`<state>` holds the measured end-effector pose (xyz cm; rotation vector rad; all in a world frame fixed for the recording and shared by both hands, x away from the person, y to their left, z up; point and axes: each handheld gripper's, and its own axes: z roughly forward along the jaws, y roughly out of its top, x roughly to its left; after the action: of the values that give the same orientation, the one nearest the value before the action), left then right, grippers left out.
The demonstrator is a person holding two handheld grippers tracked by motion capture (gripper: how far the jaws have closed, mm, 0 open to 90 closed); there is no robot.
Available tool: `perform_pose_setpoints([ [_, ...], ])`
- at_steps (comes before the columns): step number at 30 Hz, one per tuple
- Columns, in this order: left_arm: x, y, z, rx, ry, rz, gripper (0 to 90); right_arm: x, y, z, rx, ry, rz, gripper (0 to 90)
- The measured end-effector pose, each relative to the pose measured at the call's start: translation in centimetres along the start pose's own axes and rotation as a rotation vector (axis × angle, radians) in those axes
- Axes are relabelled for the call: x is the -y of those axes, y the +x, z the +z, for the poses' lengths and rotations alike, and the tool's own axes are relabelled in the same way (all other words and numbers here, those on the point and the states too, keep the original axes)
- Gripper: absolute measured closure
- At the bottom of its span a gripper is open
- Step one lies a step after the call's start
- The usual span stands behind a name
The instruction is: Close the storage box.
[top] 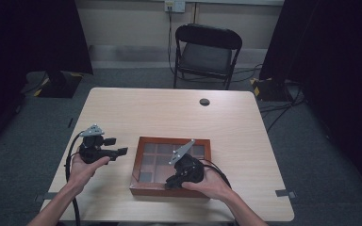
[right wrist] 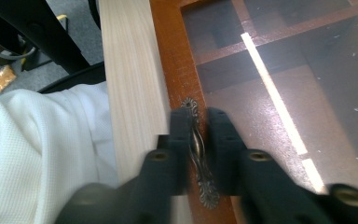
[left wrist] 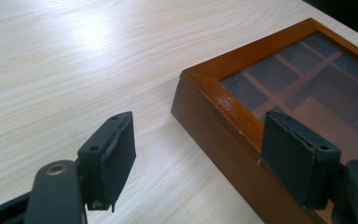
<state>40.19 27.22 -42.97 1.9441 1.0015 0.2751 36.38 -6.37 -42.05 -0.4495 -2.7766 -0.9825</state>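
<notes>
Pale wood-grain table (top: 226,122) on grey carpet, black folding chair (top: 206,54) behind; glass-lidded brown wooden box (top: 143,189); left tool (top: 119,147) released, right tool (right wrist: 198,126) w/ jaws loosely straddling box's ornate metal handle (right wrist: 199,154)

My left gripper (top: 118,147) is a chunky black tool with a grey three-cornered plate bolted on top and a thick black cable looping down from its back. Seen along its own length, its two black jaws end in flat, rubbery pads (left wrist: 109,156) with slightly ragged edges, each fixed by small screws, and a brass-coloured pivot bolt sits at the base of each arm. My right gripper (top: 170,183) is the same build: black body, grey triangular plate, black cable trailing off (its jaws blurred up close, with the same brassy bolts). My forearms are bare, and I wear a white, finely textured garment (right wrist: 32,154).
</notes>
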Motion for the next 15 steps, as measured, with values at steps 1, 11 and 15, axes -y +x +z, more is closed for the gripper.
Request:
perform_pose_setpoints([
  [1,0.0,0.0,0.0,-0.001,0.001,-0.005,26.0,0.1,-0.1,-0.1,0.003,-0.005,0.006,63.8],
  [11,0.4,1.7,0.4,-0.064,0.045,-0.029,21.4,1.4,-2.9,-4.8,0.224,-0.185,0.156,34.5],
  [15,0.5,2.4,0.8,-0.091,0.081,-0.048,20.8,2.8,-3.9,-6.8,0.33,-0.232,0.262,20.4],
])
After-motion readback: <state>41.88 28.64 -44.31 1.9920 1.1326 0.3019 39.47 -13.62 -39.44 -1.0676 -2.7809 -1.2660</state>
